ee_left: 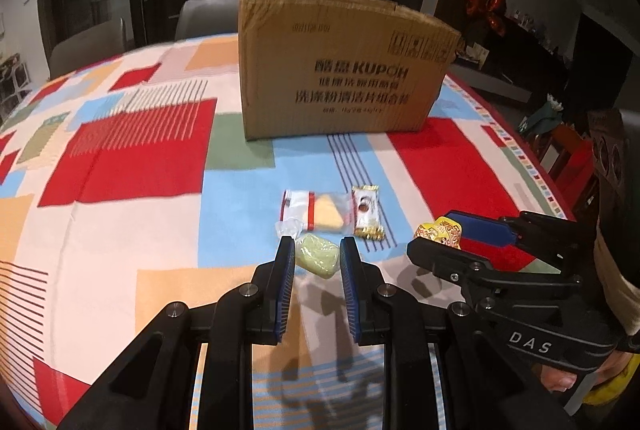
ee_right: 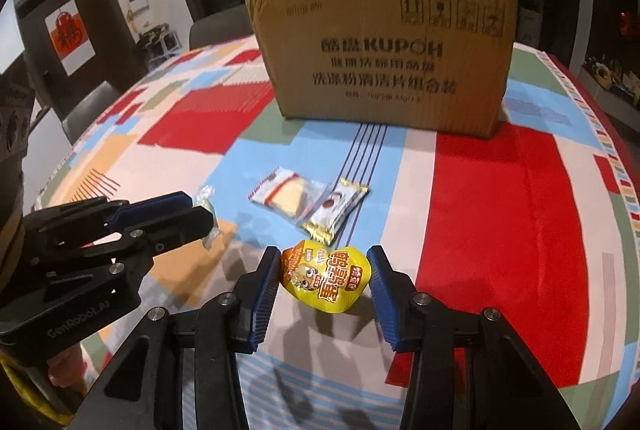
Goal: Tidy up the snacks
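My left gripper (ee_left: pixel 317 248) is open around a pale green wrapped snack (ee_left: pixel 318 259) on the tablecloth; its pads stand at the snack's sides. My right gripper (ee_right: pixel 322 257) is open around a yellow snack pouch (ee_right: pixel 326 280), pads just beside it. In the left wrist view the right gripper (ee_left: pixel 444 234) shows at the right with the yellow pouch (ee_left: pixel 440 233) between its fingers. A clear packet with a yellow wedge (ee_left: pixel 316 210) and a white-and-gold wrapped snack (ee_left: pixel 366 212) lie beyond. A brown cardboard box (ee_left: pixel 340 70) stands further back.
A patterned tablecloth (ee_left: pixel 120 158) covers the table. Its right edge (ee_left: pixel 532 166) drops off near dark furniture. Chairs (ee_left: pixel 200 14) stand behind the table. The left gripper (ee_right: pixel 168 214) shows at the left of the right wrist view.
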Demonstrator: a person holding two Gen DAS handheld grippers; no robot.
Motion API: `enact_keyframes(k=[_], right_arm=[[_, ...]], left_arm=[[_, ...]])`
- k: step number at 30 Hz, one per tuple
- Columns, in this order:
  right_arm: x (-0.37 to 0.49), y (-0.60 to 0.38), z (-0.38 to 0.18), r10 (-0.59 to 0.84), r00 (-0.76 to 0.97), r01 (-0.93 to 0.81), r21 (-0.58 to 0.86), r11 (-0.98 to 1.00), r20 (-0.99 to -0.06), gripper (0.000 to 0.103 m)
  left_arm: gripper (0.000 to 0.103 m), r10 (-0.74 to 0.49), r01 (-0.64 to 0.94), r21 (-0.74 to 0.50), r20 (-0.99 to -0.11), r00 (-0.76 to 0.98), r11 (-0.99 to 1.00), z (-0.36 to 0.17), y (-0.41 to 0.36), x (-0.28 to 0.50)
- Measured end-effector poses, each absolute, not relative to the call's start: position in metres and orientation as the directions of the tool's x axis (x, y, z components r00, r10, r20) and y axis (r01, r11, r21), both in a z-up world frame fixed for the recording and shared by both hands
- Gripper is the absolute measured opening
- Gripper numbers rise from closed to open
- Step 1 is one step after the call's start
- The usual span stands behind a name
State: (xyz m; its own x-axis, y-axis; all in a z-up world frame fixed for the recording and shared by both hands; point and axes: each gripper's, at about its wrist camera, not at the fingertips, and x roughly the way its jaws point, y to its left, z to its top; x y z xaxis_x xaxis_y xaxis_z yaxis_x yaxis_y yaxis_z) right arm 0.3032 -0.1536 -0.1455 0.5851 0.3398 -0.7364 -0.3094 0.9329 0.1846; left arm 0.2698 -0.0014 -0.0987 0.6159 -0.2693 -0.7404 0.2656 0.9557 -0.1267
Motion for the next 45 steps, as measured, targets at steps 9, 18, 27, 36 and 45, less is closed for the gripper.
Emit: enact_keyframes(k=[9,18,27,36,45], right_arm=[[0.302,-0.165,-0.1,0.352,0.664,-0.303,0.194,0.933,-0.66,0.045],[0.31,-0.176,-0.052,0.34,0.747,-0.289,0.182,0.94,-0.571,0.045],[0.325,-0.18,-0.01,0.33,0.808,-0.287,0.163,0.944,-0.488,0.045],[0.358,-0.183,0.014,0.321,0.834,-0.28,0.157,0.947,-0.449,0.045],[0.39,-0.178,0.024,0.305,0.842,-0.283,0.117,0.952,-0.445,0.045]], left_arm=[[0.023,-0.273,0.297,-0.081,-0.667,0.694,0.952,-0.054,-0.008,0.268],[0.023,-0.273,0.312,-0.041,-0.602,0.75,0.949,-0.01,-0.01,0.279],[0.009,-0.277,0.331,0.008,-0.531,0.801,0.944,0.032,-0.015,0.299],[0.005,-0.319,0.352,-0.044,-0.537,0.781,0.935,0.042,-0.017,0.34],[0.005,-0.304,0.339,-0.037,-0.547,0.78,0.94,0.043,-0.019,0.373]])
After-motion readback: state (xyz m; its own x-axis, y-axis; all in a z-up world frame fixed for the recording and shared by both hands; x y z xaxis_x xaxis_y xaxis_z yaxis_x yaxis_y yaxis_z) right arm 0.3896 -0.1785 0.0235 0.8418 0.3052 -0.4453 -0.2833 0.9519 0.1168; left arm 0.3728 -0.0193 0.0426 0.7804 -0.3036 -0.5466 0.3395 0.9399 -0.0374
